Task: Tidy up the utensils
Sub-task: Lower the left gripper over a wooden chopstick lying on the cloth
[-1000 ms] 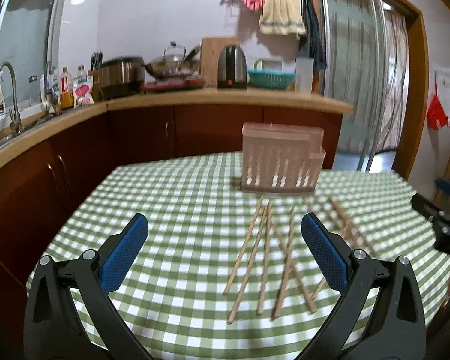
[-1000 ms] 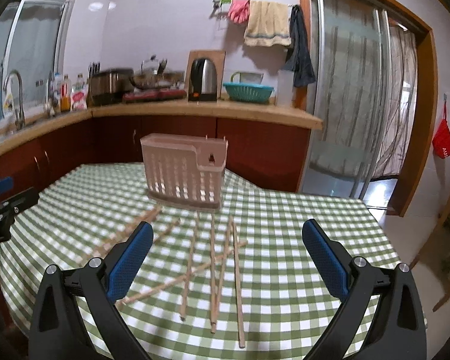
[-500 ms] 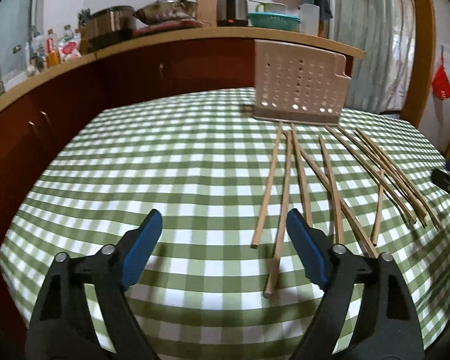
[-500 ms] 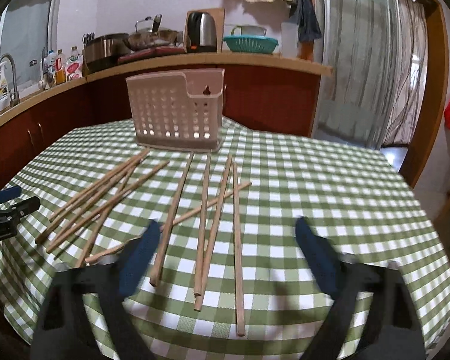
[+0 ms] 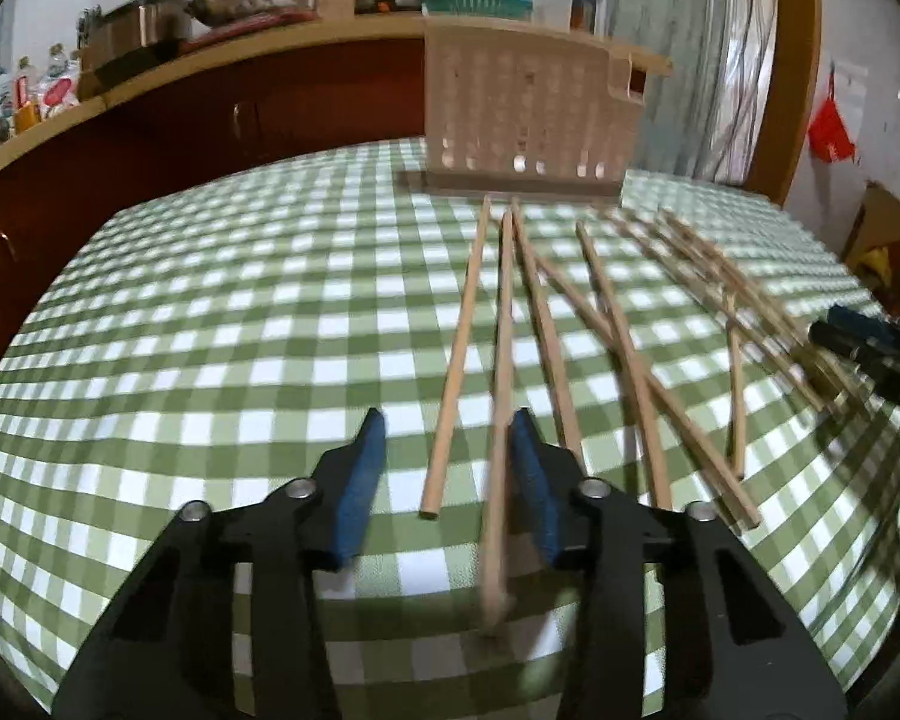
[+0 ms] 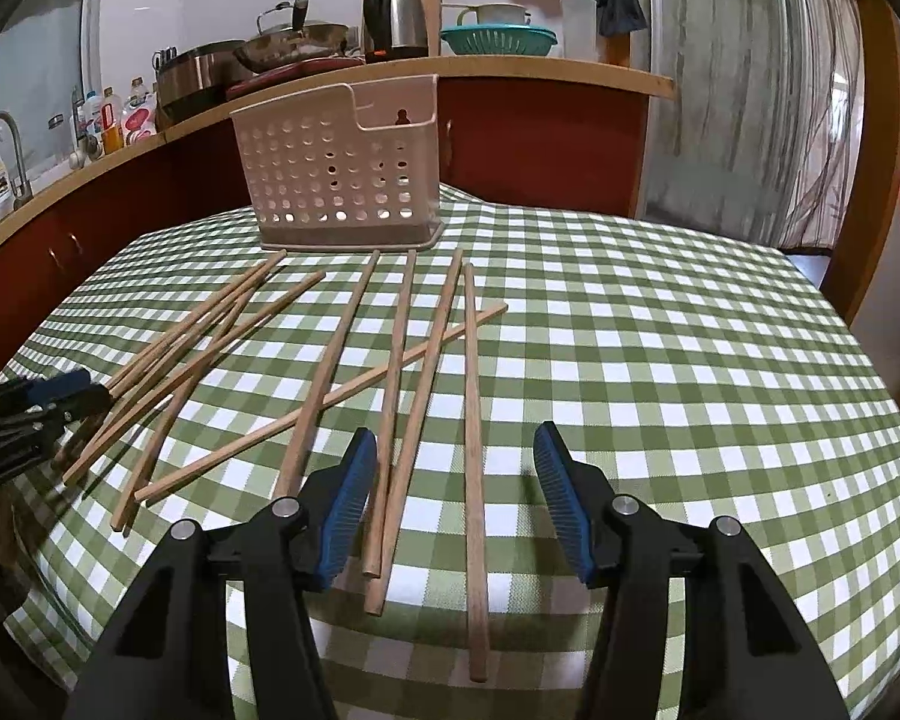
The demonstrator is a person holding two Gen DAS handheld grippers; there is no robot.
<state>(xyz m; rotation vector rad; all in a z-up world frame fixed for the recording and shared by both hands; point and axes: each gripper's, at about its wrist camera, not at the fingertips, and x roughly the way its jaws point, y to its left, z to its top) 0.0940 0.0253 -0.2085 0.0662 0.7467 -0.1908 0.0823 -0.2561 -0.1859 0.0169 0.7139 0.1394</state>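
Wooden chopsticks (image 6: 330, 360): many are laid loose on the tablecloth, spread between the holder and the near edge; several are crossed, and a bunch is fanned toward the left edge in the right wrist view.
Tablecloth (image 6: 660, 360): green and white check, draped over the table.
Holder (image 6: 336, 171): pinkish perforated plastic basket, stood upright toward the far edge, just beyond the far tips of the chopsticks; nothing is seen inside.
Left gripper (image 5: 450, 426): pointed down at the near edge; jaws are narrowing, closing. Two chopsticks are framed between the blue pads (image 5: 363, 480); one (image 5: 498, 420) is blurred and lies right against the right-hand pad, but whether it is pressed cannot be told. The other (image 5: 456, 372) is apart from both pads.
Right gripper (image 6: 456, 438): low over the near edge; jaws are about half wide and closing. Three chopstick ends are lying between the pads (image 6: 561, 498); none is seen touched. The longest (image 6: 473, 450) runs out past the near edge of the cloth.
Left gripper, right wrist view (image 6: 60, 393): seen at the left edge, tips at the ends of the fanned bunch.
Counter (image 6: 510, 69): behind the table, kettle (image 6: 399, 21) and teal colander (image 6: 498, 39) on it.
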